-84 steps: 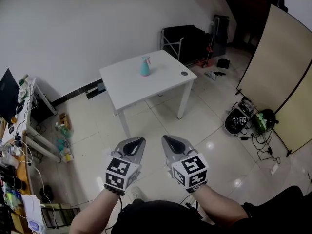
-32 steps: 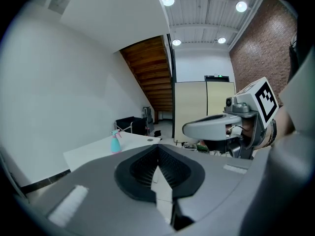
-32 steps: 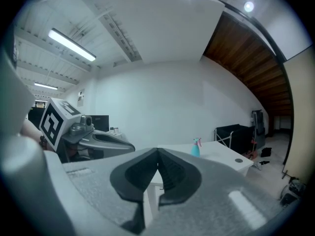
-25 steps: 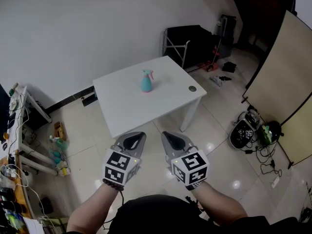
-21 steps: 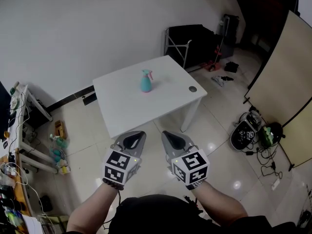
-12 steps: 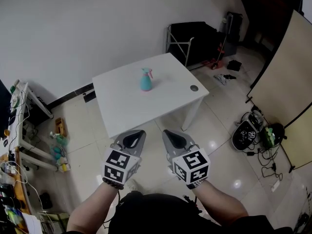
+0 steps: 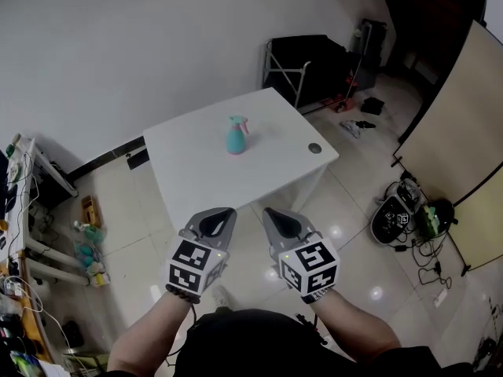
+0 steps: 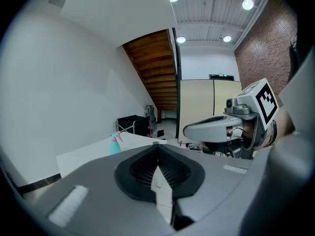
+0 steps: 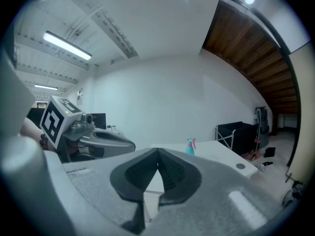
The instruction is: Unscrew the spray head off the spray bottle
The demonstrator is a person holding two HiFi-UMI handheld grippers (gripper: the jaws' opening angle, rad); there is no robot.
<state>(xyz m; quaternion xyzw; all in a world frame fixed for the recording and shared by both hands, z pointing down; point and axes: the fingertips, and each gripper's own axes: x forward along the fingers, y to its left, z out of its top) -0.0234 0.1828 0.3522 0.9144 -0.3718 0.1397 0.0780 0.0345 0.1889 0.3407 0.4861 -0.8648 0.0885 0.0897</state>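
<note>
White desk (image 7: 196, 179) carries the spray bottle (image 7: 236, 137) upright near its centre, long axis vertical, well ahead of the left gripper (image 7: 215, 223) and right gripper (image 7: 283, 225), both closed and empty, side by side short of the desk's near edge, neither clearly nearer.

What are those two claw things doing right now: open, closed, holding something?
Left gripper: closed, holding nothing.
Right gripper: closed, holding nothing.
</note>
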